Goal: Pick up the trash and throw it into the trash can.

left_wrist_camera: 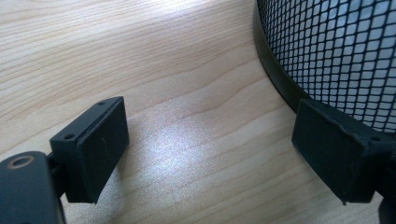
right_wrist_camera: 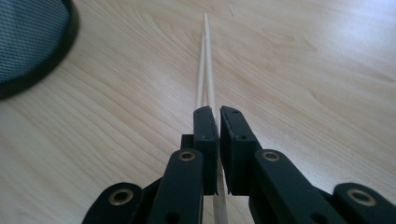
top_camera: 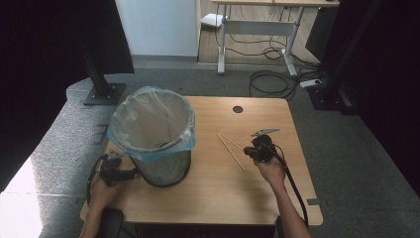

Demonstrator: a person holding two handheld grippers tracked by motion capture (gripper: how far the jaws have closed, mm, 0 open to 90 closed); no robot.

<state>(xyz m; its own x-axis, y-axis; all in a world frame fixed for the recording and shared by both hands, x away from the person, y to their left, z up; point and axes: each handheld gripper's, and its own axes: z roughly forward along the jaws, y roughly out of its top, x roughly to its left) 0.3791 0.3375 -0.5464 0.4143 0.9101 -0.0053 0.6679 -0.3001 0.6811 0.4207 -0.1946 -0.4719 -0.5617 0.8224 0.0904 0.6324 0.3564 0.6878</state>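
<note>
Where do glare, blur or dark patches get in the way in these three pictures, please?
High view: black at both sides, a blown-out white patch at bottom left. Left gripper view: a sheen on the table between the jaws; the mesh bin stays crisp. Right gripper view: the chopsticks are sharp, the near jaws soft.

A grey carpet [top_camera: 317, 129] surrounded the wooden surface [top_camera: 213, 183]. At the top of the frame stood a white desk [top_camera: 257, 25], with black cables [top_camera: 270, 82] coiled on the floor beneath it.

bin [top_camera: 153, 136] on table [top_camera: 213, 193] left | chopsticks [top_camera: 231, 150] right of bin
</note>
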